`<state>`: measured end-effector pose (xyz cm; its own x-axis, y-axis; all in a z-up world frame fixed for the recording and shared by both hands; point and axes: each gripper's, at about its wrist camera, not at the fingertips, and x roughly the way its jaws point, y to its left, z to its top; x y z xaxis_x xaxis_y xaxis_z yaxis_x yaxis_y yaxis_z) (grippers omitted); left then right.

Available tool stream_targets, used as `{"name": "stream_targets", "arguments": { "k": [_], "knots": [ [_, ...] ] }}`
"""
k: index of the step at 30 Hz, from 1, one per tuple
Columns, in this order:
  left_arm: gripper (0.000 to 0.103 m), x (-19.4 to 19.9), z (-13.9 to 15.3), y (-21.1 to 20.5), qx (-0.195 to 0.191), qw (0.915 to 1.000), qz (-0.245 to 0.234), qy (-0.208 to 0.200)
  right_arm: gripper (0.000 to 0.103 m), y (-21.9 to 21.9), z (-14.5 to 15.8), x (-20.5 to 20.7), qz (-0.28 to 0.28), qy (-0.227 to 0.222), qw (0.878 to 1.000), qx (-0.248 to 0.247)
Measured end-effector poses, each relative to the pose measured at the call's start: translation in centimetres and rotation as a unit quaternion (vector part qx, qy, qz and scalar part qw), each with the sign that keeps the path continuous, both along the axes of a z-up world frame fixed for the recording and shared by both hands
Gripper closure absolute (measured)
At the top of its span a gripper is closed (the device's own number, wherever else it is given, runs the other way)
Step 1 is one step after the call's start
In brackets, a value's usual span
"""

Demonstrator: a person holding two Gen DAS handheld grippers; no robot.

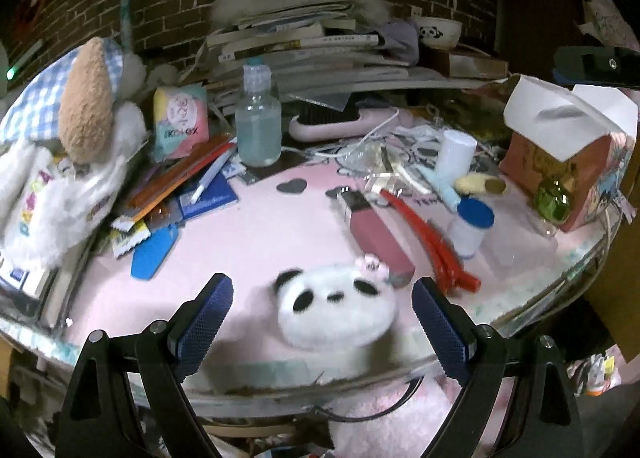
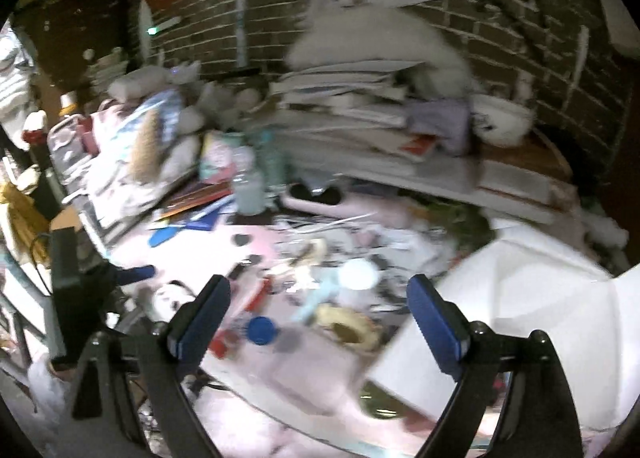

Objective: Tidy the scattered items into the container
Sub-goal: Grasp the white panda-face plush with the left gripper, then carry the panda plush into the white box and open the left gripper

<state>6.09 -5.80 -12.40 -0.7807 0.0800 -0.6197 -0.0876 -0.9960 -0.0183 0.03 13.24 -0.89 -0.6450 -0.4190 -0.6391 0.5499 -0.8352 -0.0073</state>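
Note:
A fluffy white panda-face plush [image 1: 335,305] lies on the pink desk mat [image 1: 248,234], between the open fingers of my left gripper [image 1: 322,316] and untouched by them. Behind it lie a pink lipstick tube [image 1: 374,232], a red hair clip [image 1: 430,240] and a small blue-capped bottle [image 1: 470,228]. An open cardboard box [image 1: 568,150] with white flaps stands at the right. In the blurred right wrist view, my right gripper [image 2: 318,314] hangs open over the blue-capped bottle [image 2: 261,330] and a yellowish ring [image 2: 346,326], with the white box flaps [image 2: 512,298] to its right.
A stack of books [image 1: 304,46] and a panda bowl [image 1: 438,32] fill the back. A clear bottle [image 1: 258,122], pens [image 1: 188,174], a plush dog [image 1: 80,118] and snack packets [image 1: 182,122] crowd the left. The desk's glass edge [image 1: 280,374] runs close below my left gripper.

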Motion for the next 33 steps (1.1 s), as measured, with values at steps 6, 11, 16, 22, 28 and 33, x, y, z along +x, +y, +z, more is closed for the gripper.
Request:
{"name": "stream_targets", "arguments": {
  "k": [6, 11, 16, 22, 28, 33],
  "knots": [
    [0.044, -0.3, -0.8, -0.2, 0.007, 1.0, 0.0, -0.005, 0.015, -2.1, -1.9, 0.6, 0.028, -0.021, 0.999, -0.026],
    [0.05, -0.6, -0.8, 0.0, 0.001, 1.0, 0.003, -0.004, 0.015, -2.8, -3.5, 1.0, 0.016, -0.017, 0.999, -0.023],
    [0.056, -0.8, -0.7, -0.2, 0.011, 0.9999, 0.009, -0.006, 0.015, -3.0, -6.0, 1.1, 0.01, -0.035, 0.999, -0.02],
    [0.057, -1.7, -0.5, -1.0, 0.02, 0.9996, 0.018, -0.011, 0.015, -2.1, -7.0, 0.8, -0.019, -0.036, 0.999, -0.018],
    [0.057, -1.9, 1.4, -1.6, 0.023, 0.9994, 0.022, 0.011, 0.015, -1.6, -7.0, 0.7, -0.023, -0.035, 0.999, -0.021],
    [0.057, -2.6, 3.7, -1.0, 0.016, 0.9994, 0.01, 0.028, 0.015, -1.4, -7.2, 0.7, -0.025, -0.041, 0.998, -0.034]
  ]
}}
